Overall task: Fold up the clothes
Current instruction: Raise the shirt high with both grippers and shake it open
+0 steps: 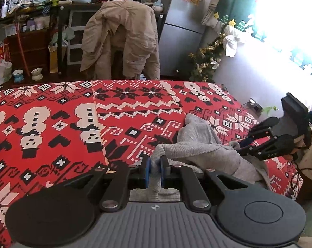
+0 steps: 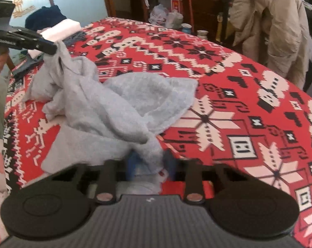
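Cloth, grey and soft like a knitted sweater (image 2: 106, 107), lies bunched in a loose heap on the near part of a counter (image 1: 52, 124) covered with a red, white and black patterned spread. The fabric is rumpled into thick folds, with one rounded flap spread flat toward the middle of the counter and two ends pulled up off the surface.

The left tongs (image 1: 155, 170) are closed tight on a narrow gathered end of the grey cloth, the blue pads (image 1: 148, 171) pressing it from both sides. In the right wrist view, that same end rises to a peak at the black tip.

The right tongs (image 2: 149, 163) are also closed around a twisted bunch of the cloth, which fills the gap between the blue pads; the picture is blurred there.

Behind the counter a beige coat (image 1: 122, 39) hangs over a chair, beside a grey fridge (image 1: 184, 20).
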Demonstrator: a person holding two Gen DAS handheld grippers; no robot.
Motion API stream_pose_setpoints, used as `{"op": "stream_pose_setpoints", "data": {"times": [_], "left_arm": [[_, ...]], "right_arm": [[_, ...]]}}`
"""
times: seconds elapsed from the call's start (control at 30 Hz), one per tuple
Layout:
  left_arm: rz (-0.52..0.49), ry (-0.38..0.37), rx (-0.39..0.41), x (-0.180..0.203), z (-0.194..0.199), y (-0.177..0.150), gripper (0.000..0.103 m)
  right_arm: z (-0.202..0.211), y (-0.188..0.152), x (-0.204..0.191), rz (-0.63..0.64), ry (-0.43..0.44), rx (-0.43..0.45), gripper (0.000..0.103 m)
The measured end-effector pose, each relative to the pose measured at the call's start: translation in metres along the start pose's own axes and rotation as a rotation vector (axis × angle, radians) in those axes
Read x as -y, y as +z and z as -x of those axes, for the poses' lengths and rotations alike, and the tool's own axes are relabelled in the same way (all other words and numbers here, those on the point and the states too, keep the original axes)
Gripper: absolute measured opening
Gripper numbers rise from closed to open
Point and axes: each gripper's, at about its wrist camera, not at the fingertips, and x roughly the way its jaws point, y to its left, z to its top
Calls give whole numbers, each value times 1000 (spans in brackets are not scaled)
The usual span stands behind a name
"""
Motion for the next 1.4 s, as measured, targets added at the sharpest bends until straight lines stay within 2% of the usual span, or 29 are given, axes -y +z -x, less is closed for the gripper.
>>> {"op": "stream_pose_setpoints", "data": {"times": [0.03,0.17,0.27,0.37,0.63,0.8,1.0,1.13,1.2,1.3,1.4], "left_arm": [[3,3,5,0,1,0,10],[-24,39,58,8,14,4,9],[-55,67,116,19,33,12,9],[-105,90,200,33,66,25,9],[-195,149,475,64,177,61,9],[-241,157,630,81,254,78,9],[-312,175,755,105,330,89,9],[-328,181,776,114,356,95,9],[-334,190,753,115,353,94,9],[-320,199,682,105,327,88,9],[-271,194,574,84,279,77,9]], "right_arm": [[1,0,-4,2,-9,1,14],[16,-2,-28,22,-118,47,11],[44,2,-49,-17,-243,143,10],[80,10,-73,-52,-350,259,10],[184,68,-168,63,-644,484,10],[247,90,-233,112,-723,601,10],[323,115,-310,167,-807,737,10],[360,121,-350,202,-828,785,10],[374,123,-365,207,-828,795,10],[368,126,-371,194,-806,764,10],[332,126,-357,161,-781,694,10]]}}
